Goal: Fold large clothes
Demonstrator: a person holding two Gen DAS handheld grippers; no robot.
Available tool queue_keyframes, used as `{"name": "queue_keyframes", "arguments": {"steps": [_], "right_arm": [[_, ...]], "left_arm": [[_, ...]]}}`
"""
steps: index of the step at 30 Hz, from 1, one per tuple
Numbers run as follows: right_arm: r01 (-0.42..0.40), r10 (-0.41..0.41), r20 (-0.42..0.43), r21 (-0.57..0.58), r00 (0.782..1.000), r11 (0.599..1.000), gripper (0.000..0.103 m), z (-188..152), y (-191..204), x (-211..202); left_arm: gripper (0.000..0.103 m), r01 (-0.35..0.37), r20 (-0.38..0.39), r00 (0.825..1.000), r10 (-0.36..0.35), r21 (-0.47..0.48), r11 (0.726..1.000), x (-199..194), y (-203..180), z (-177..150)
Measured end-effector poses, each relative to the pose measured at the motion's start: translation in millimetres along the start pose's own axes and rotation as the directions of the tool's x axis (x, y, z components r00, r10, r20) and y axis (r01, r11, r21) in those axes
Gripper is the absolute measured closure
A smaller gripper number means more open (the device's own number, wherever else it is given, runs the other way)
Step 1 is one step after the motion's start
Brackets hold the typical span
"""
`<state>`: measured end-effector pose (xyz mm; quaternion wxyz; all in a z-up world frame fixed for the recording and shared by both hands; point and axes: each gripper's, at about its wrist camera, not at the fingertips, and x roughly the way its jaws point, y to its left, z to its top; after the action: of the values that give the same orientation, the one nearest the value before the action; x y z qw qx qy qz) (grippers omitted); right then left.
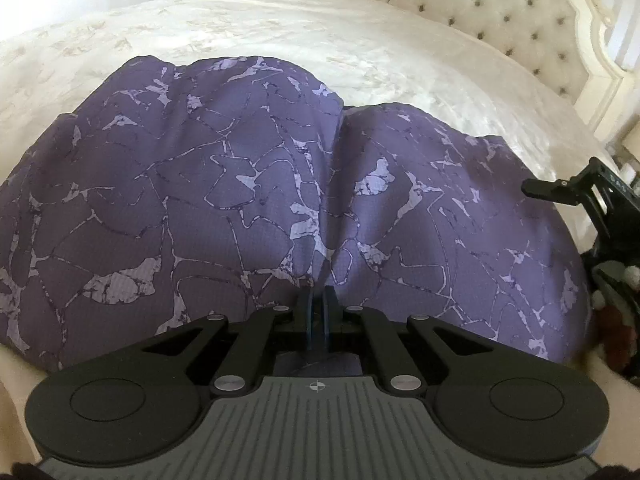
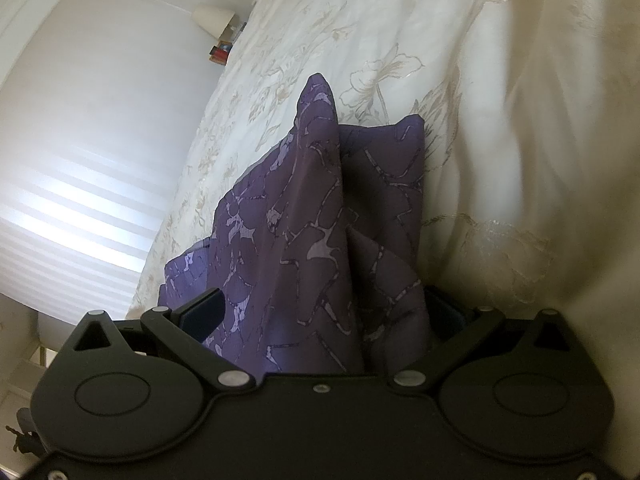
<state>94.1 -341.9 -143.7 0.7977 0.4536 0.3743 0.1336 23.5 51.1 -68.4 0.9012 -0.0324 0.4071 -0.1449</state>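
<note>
The purple patterned garment point(image 1: 224, 184) lies spread on the cream bedspread point(image 1: 280, 32), on the side of the bed away from the tufted headboard point(image 1: 500, 12), with a long crease running down its middle toward the near edge of the bed. At the near end of that crease the left gripper point(image 1: 319, 312) has its jaws pressed together on a pinch of the cloth, the fabric rising into the narrow gap between the blue pads. Seen from the right wrist, the same garment point(image 2: 312, 216) stands bunched up in folds between the jaws of the right gripper point(image 2: 320, 312), which stand wide apart; its one visible finger point(image 2: 204, 312) is clear of the cloth, so I judge that this side is not gripping. In the left wrist view the right gripper point(image 1: 538, 189) hangs over the garment's edge nearest the headboard. The step in hand looks like taking hold of the near hem at two points before a fold. The next move calls for the right jaws to close on the bunched edge, then for both hands to lift together and carry that hem across the garment, away from the near edge of the bed.
</note>
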Motion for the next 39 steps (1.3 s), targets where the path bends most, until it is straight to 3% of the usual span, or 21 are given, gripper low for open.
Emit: {"name": "queue_keyframes", "arguments": {"steps": [14, 27, 39], "right_arm": [[0.006, -0.006, -0.005, -0.017, 1.000, 1.000, 0.000, 0, 4, 1], [0.009, -0.010, -0.012, -0.024, 1.000, 1.000, 0.000, -2, 5, 0], [-0.015, 0.017, -0.083, 0.033, 0.996, 0.999, 0.000, -4, 2, -4]], "left_arm": [[0.097, -0.053, -0.017, 0.998, 0.052, -0.029, 0.998, -10, -8, 11], [0.096, -0.073, 0.047, 0.996, 0.073, 0.000, 0.997, -37, -25, 13], [0.095, 0.005, 0.024, 1.000, -0.005, -0.001, 1.000, -32, -31, -2]]}}
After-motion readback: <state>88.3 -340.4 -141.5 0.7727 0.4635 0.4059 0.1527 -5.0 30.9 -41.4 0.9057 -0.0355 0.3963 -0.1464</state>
